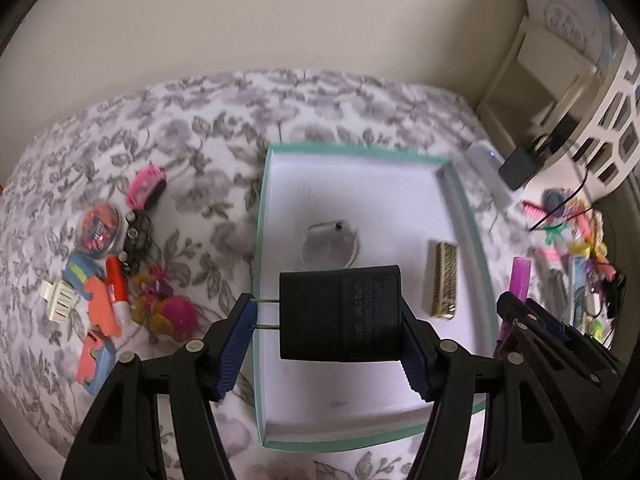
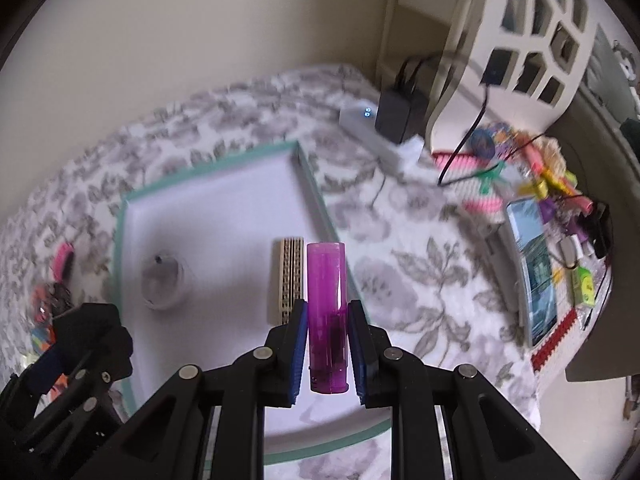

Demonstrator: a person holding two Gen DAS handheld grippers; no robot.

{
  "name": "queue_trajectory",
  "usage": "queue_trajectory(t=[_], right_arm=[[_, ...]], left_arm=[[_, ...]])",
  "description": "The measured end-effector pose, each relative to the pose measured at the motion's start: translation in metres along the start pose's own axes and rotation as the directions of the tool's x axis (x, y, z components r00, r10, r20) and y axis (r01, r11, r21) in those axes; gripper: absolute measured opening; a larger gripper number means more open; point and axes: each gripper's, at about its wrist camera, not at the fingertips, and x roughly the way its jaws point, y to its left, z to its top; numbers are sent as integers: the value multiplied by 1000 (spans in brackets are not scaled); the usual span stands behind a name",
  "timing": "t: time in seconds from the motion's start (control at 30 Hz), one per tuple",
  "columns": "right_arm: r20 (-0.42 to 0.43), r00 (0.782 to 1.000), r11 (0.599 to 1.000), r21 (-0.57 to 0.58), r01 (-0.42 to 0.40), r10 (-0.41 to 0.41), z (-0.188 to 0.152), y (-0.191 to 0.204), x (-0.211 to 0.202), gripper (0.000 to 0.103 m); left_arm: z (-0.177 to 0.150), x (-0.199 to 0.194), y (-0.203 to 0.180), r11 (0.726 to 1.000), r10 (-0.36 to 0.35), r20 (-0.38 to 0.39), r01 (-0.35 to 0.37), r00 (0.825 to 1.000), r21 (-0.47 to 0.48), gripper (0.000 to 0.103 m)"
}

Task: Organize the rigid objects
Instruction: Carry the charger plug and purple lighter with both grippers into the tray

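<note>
My left gripper point(image 1: 328, 314) is shut on a black plug adapter point(image 1: 340, 314), its two prongs against the left pad, held over the white tray with a teal rim point(image 1: 259, 240). My right gripper point(image 2: 328, 336) is shut on a purple translucent lighter point(image 2: 326, 304), upright over the tray's right side point(image 2: 320, 200). In the tray lie a clear round case point(image 1: 330, 244) point(image 2: 162, 280) and a gold patterned bar point(image 1: 444, 280) point(image 2: 290, 276). The right gripper point(image 1: 532, 320) shows at the right of the left wrist view, the left gripper point(image 2: 80, 344) at the lower left of the right wrist view.
A heap of small toys and clips point(image 1: 108, 268) lies left of the tray on the floral bedspread point(image 1: 180, 140). A white power strip point(image 2: 376, 136) with a black adapter point(image 2: 398, 114), cables, a phone point(image 2: 534, 268) and colourful clutter point(image 2: 532, 176) lie to the right by white shelving point(image 2: 520, 32).
</note>
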Motion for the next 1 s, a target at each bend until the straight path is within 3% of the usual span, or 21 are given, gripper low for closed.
queue_trajectory(t=[0.27, 0.67, 1.0], right_arm=[[-89, 996, 999, -31, 15, -18, -8, 8, 28, 22], [-159, 987, 999, -47, 27, -35, -17, 10, 45, 22], [-170, 985, 999, -46, 23, -31, -18, 11, 47, 22]], left_arm=[[-7, 34, 7, 999, -40, -80, 38, 996, -21, 68], [-11, 47, 7, 999, -36, -112, 36, 993, -5, 68], [-12, 57, 8, 999, -47, -145, 45, 988, -15, 68]])
